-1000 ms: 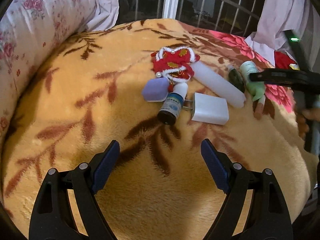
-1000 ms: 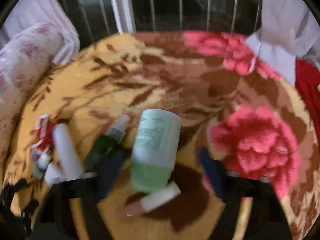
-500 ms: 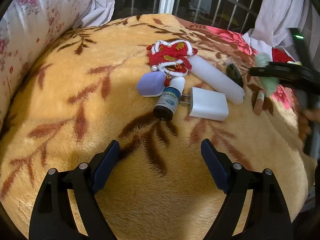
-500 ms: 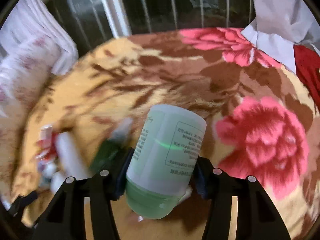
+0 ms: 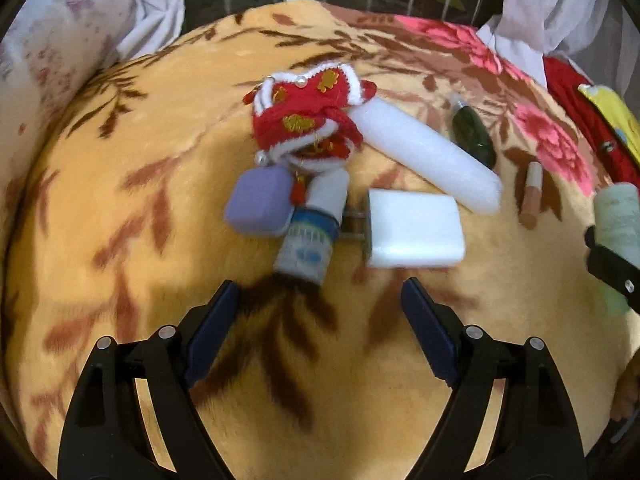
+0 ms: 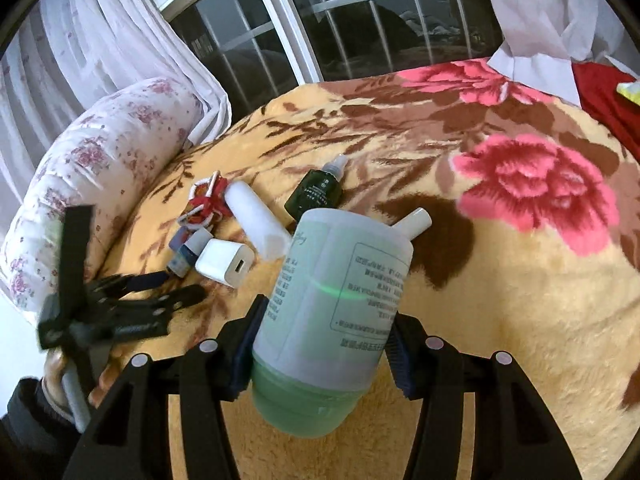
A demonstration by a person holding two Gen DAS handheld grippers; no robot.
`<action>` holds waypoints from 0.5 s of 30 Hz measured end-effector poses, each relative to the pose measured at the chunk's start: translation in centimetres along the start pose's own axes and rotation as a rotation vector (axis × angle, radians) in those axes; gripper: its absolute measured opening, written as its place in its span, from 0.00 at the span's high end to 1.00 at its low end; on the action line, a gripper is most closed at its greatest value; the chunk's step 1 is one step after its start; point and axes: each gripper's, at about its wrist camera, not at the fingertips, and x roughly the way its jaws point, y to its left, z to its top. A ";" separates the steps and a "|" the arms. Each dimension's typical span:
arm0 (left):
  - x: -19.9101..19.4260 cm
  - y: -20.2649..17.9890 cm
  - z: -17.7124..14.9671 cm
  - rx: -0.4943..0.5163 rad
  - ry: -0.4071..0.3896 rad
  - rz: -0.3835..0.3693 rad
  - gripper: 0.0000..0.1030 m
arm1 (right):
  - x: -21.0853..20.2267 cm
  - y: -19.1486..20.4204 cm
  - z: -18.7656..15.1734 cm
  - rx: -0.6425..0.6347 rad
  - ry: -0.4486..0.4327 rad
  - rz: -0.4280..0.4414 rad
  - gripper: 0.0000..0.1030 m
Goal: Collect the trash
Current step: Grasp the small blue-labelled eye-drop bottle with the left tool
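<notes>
My right gripper (image 6: 326, 320) is shut on a pale green bottle (image 6: 332, 300) and holds it clear above the floral blanket (image 6: 500, 300). That bottle (image 5: 618, 216) also shows at the right edge of the left wrist view. My left gripper (image 5: 320, 292) hangs open and empty just short of a small blue-labelled bottle (image 5: 306, 248). Beside that bottle lie a white charger plug (image 5: 412, 236), a lilac case (image 5: 258, 206), a red knitted pouch (image 5: 308, 120), a white cylinder (image 5: 428, 160), a dark green spray bottle (image 5: 472, 136) and a slim beige tube (image 5: 532, 196).
A flowered bolster (image 6: 92, 184) bounds the bed's left side. Behind the bed are a barred window (image 6: 360, 20) and white curtains (image 6: 100, 40). Red cloth (image 6: 600, 92) and a yellow packet (image 5: 608, 116) lie at the far right. Bare blanket stretches in front of both grippers.
The right gripper closed on the green bottle, lifted it off the blanket and carried it away from the pile. The left gripper moved closer to the small blue-labelled bottle, jaws unchanged.
</notes>
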 end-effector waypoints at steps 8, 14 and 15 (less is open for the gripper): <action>1.0 -0.9 1.5 0.134 -0.024 0.057 0.44 | 1.1 -1.8 -0.5 0.078 0.019 0.034 0.48; 0.8 0.6 2.5 0.092 -0.052 -0.001 0.78 | 1.1 -1.6 -0.6 0.068 0.010 0.020 0.48; 1.0 0.6 2.5 0.091 -0.051 0.001 0.78 | 1.2 -1.5 -0.6 0.062 0.011 0.017 0.48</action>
